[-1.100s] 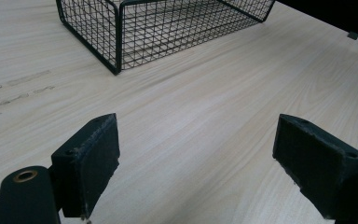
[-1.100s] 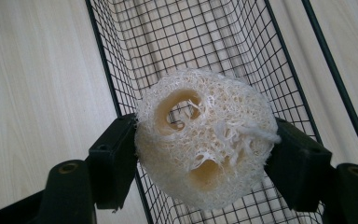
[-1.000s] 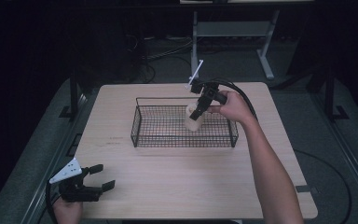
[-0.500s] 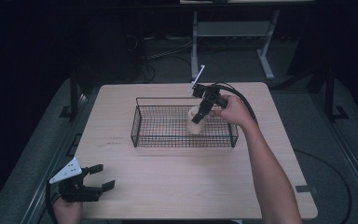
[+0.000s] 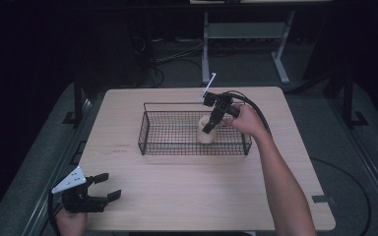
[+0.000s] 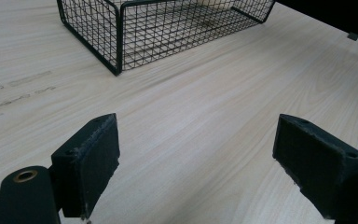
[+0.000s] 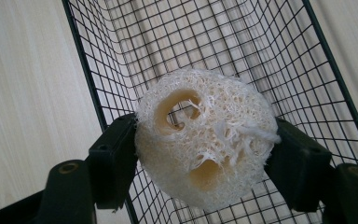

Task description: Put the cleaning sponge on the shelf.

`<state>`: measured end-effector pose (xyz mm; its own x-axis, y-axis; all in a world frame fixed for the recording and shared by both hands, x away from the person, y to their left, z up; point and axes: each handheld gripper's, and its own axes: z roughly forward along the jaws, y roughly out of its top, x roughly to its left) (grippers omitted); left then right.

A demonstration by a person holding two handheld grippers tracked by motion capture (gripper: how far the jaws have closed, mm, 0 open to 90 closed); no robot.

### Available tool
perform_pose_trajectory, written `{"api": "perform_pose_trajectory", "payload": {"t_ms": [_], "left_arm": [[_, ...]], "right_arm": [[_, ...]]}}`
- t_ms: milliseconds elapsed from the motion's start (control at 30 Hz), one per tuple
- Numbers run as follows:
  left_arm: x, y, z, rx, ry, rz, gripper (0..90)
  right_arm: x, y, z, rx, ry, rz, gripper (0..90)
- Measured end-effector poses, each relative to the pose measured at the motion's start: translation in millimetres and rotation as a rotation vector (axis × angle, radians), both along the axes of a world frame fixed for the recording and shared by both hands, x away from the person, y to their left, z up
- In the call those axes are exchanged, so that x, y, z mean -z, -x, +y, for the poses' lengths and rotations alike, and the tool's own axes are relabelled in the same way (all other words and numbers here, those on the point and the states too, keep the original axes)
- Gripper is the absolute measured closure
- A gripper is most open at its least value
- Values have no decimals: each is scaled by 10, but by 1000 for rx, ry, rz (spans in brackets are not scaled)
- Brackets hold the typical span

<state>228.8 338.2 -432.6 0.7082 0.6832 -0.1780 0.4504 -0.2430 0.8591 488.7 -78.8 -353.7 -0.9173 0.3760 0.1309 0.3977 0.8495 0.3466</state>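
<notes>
One pale, fibrous loofah chunk (image 7: pixel 204 140), pinched in the right gripper (image 5: pixel 211 123), has sunk lower into the black wire basket (image 5: pixel 150 142) — release looks close. Left gripper (image 5: pixel 101 189) waits wide open.

A pale wooden table (image 5: pixel 187 196) stands before a grey metal frame (image 5: pixel 246 34) behind.

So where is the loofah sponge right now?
In the high view the loofah sponge is clamped in the right gripper, inside the wire basket toward its right end.
</notes>
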Motion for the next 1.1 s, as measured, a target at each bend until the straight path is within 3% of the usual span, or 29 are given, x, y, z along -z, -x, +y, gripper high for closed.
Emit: {"api": "perform_pose_trajectory", "payload": {"t_ms": [233,700,1100], "left_arm": [[-1,-1,-3,2,-2,0,134],[-3,2,-3,-1,3,2,134],[-4,-1,11,0,2,0,134]], "right_arm": [[80,8,-14,7,-11,6,304],[180,-25,-43,30,13,10,304],[284,-33,35,15,47,11,304]]}}
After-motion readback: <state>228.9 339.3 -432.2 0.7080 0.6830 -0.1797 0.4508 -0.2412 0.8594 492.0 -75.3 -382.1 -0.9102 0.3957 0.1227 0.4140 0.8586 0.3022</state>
